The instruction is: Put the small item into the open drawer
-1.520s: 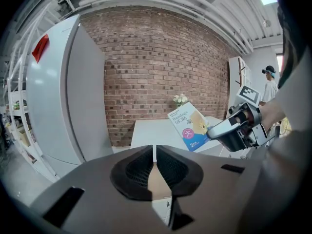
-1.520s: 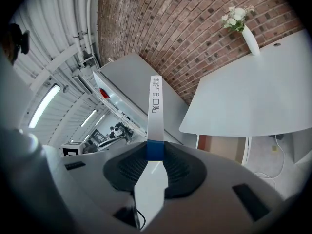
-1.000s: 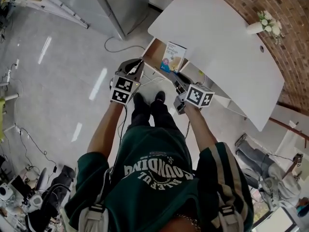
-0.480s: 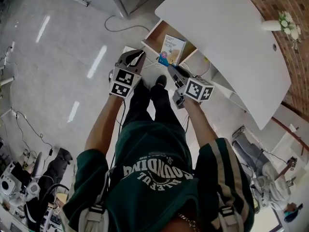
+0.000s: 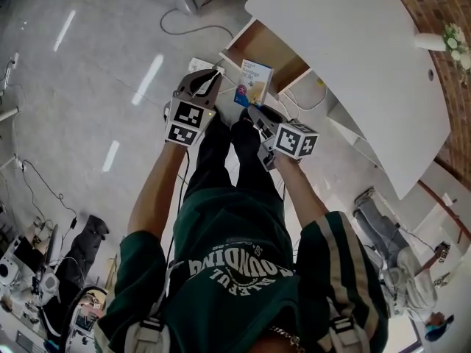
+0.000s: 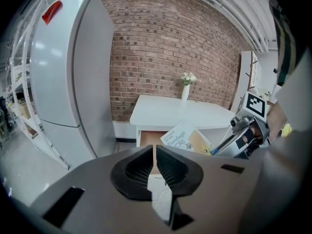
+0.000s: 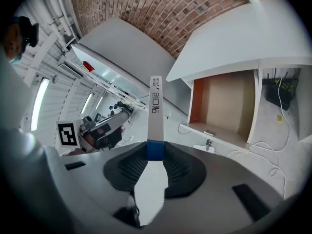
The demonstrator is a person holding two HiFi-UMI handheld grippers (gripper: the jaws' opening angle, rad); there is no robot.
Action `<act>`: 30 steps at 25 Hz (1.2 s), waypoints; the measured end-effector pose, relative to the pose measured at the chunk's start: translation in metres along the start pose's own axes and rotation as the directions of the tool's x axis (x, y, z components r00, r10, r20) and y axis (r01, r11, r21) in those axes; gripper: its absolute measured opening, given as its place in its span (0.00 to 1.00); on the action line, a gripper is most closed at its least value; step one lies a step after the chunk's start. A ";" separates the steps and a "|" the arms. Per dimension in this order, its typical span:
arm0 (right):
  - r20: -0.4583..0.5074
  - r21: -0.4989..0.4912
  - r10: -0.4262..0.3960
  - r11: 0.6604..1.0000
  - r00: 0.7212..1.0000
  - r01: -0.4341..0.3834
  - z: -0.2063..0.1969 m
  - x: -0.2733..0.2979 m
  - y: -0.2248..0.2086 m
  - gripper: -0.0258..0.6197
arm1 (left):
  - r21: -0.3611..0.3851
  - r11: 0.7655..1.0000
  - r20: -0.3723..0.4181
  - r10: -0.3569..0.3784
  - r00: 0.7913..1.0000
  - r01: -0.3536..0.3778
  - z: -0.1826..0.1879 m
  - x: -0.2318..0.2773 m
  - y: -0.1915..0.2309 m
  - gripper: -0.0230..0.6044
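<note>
- Against a second ago, I'm seeing both grippers sitting lower in the head view. The left gripper [image 5: 206, 79] and the right gripper [image 5: 254, 109] are now covering most of the shoes that showed plainly between them.
- The small box [image 5: 250, 83] is now showing just below and left of the open drawer [image 5: 272, 50], outside it and close to its near edge.
- The right gripper's fingers [image 7: 183, 169] are pinching the box by its blue-banded lower end. The box is standing up edge-on between them, with the drawer's bare wooden inside off to its right.
- The left gripper's fingers [image 6: 134, 169] are sitting drawn together with only a sliver between them, gripping nothing.
- The white counter [image 5: 353, 57] is overhanging the drawer.
- A vase of flowers [image 5: 449, 39] is standing at the counter's far end, by the brick wall [image 6: 161, 48].
- A grey cabinet [image 6: 63, 72] is standing left of the counter.
- A white cable [image 5: 188, 28] is trailing across the floor [image 5: 81, 109].
</note>
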State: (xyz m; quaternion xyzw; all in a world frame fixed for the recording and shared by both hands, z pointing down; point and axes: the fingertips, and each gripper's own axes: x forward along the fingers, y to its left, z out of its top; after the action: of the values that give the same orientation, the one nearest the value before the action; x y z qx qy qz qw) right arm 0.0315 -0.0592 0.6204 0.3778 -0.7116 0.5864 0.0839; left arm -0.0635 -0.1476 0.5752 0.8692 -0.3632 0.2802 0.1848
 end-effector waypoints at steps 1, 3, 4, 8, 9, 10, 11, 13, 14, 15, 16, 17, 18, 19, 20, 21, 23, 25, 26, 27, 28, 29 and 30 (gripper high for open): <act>-0.007 0.005 -0.001 1.000 1.000 0.001 -0.005 0.002 -0.002 0.21 | -0.004 1.000 -0.001 0.001 1.000 -0.001 -0.003 0.001 0.001 0.09; -0.019 0.017 -0.008 1.000 1.000 0.008 -0.015 0.006 -0.009 0.21 | -0.011 1.000 -0.002 0.004 1.000 -0.004 -0.007 0.002 0.001 0.09; -0.024 0.025 -0.013 1.000 1.000 0.013 -0.021 0.007 -0.013 0.21 | -0.013 1.000 -0.004 0.004 1.000 -0.004 -0.009 0.002 0.000 0.09; -0.048 0.064 -0.027 0.997 0.998 0.030 -0.040 0.004 -0.033 0.21 | -0.018 1.000 -0.014 0.002 1.000 -0.002 -0.014 0.009 -0.013 0.09; -0.053 0.070 -0.031 0.997 0.998 0.034 -0.042 0.005 -0.036 0.21 | -0.021 1.000 -0.014 0.000 1.000 0.000 -0.015 0.011 -0.014 0.09; -0.056 0.075 -0.035 0.996 0.998 0.039 -0.044 0.008 -0.039 0.21 | -0.025 1.000 -0.014 -0.002 1.000 0.001 -0.017 0.012 -0.014 0.09; -0.059 0.079 -0.039 0.996 0.998 0.044 -0.045 0.012 -0.042 0.21 | -0.028 1.000 -0.013 -0.004 1.000 0.004 -0.018 0.014 -0.013 0.09; -0.063 0.086 -0.049 0.995 0.997 0.054 -0.046 0.018 -0.049 0.21 | -0.035 0.999 -0.015 -0.010 1.000 0.010 -0.022 0.019 -0.013 0.09; -0.064 0.090 -0.055 0.994 0.996 0.060 -0.047 0.019 -0.053 0.21 | -0.037 0.999 -0.017 -0.013 1.000 0.013 -0.023 0.022 -0.016 0.09; -0.064 0.093 -0.061 0.993 0.996 0.067 -0.047 0.019 -0.058 0.21 | -0.039 0.999 -0.019 -0.017 1.000 0.016 -0.023 0.024 -0.019 0.09; -0.060 0.098 -0.067 0.992 0.996 0.073 -0.047 0.019 -0.061 0.21 | -0.040 0.999 -0.021 -0.019 1.000 0.019 -0.024 0.025 -0.022 0.09; -0.055 0.105 -0.074 0.991 0.996 0.079 -0.046 0.020 -0.065 0.21 | -0.041 0.999 -0.022 -0.021 1.000 0.021 -0.024 0.026 -0.025 0.09; -0.050 0.113 -0.079 0.990 0.996 0.085 -0.046 0.021 -0.068 0.21 | -0.042 0.999 -0.024 -0.023 0.999 0.022 -0.025 0.026 -0.027 0.09; -0.046 0.119 -0.084 0.989 0.995 0.089 -0.045 0.023 -0.071 0.21 | -0.044 0.999 -0.026 -0.024 0.999 0.023 -0.027 0.026 -0.029 0.09; -0.042 0.123 -0.088 0.988 0.995 0.092 -0.045 0.026 -0.074 0.21 | -0.045 0.999 -0.028 -0.025 0.999 0.024 -0.028 0.027 -0.030 0.09; -0.039 0.125 -0.091 0.988 0.995 0.095 -0.043 0.028 -0.077 0.21 | -0.047 0.999 -0.029 -0.027 0.999 0.025 -0.030 0.028 -0.031 0.09; -0.033 0.127 -0.097 0.987 0.995 0.100 -0.040 0.034 -0.082 0.21 | -0.052 0.998 -0.030 -0.029 0.999 0.027 -0.034 0.031 -0.032 0.09; -0.020 0.131 -0.101 0.986 0.995 0.103 -0.034 0.038 -0.087 0.21 | -0.056 0.998 -0.034 -0.030 0.999 0.028 -0.039 0.033 -0.032 0.09; -0.014 0.132 -0.103 0.986 0.995 0.104 -0.030 0.040 -0.088 0.21 | -0.057 0.998 -0.036 -0.031 0.999 0.029 -0.040 0.033 -0.032 0.09; -0.007 0.132 -0.106 0.986 0.994 0.106 -0.026 0.042 -0.090 0.21 | -0.055 0.998 -0.038 -0.033 0.999 0.031 -0.041 0.034 -0.032 0.09; -0.001 0.132 -0.109 0.985 0.994 0.108 -0.022 0.044 -0.093 0.21 | -0.054 0.998 -0.039 -0.035 0.999 0.033 -0.042 0.035 -0.032 0.09; 0.006 0.132 -0.112 0.985 0.994 0.111 -0.017 0.045 -0.095 0.21 | -0.053 0.998 -0.040 -0.037 0.999 0.035 -0.043 0.037 -0.031 0.09; 0.015 0.133 -0.116 0.985 0.993 0.113 -0.012 0.047 -0.099 0.21 | -0.054 0.998 -0.041 -0.038 0.998 0.035 -0.044 0.038 -0.031 0.09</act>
State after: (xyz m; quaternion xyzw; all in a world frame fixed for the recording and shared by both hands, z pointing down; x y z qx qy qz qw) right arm 0.0575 -0.0718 0.7263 0.4293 -0.6494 0.6221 0.0840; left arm -0.0339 -0.1237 0.6292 0.8644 -0.3507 0.2850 0.2206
